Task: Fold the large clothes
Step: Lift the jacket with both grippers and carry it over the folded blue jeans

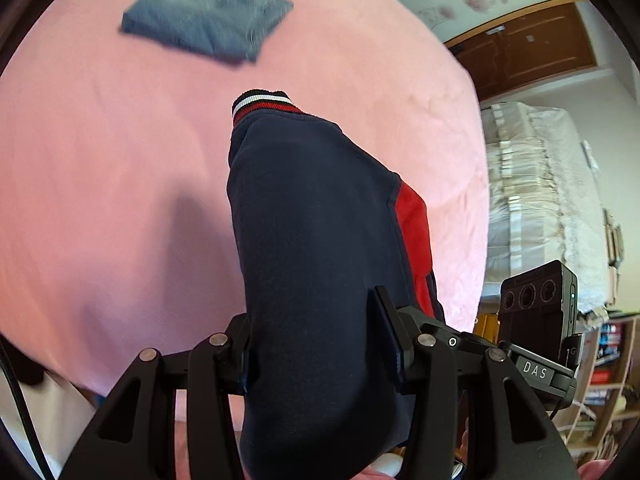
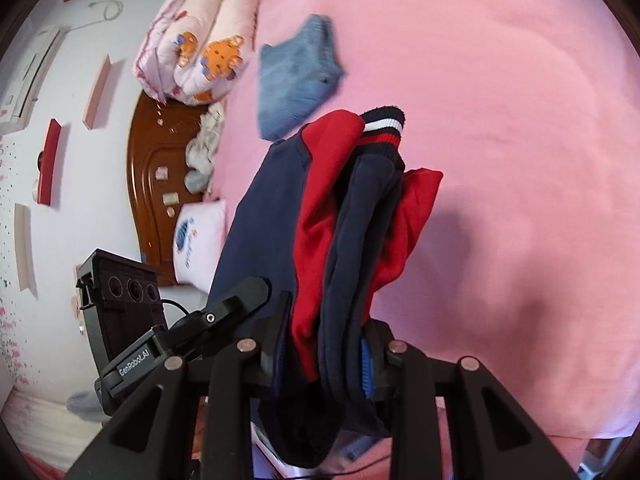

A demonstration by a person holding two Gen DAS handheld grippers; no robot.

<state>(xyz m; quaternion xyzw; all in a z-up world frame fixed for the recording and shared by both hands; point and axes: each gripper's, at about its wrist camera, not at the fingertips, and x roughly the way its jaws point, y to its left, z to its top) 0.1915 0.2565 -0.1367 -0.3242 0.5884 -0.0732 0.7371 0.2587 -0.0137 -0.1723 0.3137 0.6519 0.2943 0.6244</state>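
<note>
Hand-held gripper (image 2: 320,356) around navy-red garment (image 2: 344,216)

bright even daylight; soft shadows on the pink bedsheet (image 1: 120,200); blurred denim (image 1: 208,12); fisheye-bent edges

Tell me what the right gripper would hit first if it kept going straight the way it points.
Beyond the navy and red jacket clamped in the right gripper, the line probably lands on the pink bedsheet. The folded blue garment lies left of that line. Depth is uncertain.

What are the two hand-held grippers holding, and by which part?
Both clamp the navy and red knit jacket: left hand-held gripper on navy fabric, right hand-held gripper on bunched folds.
</note>
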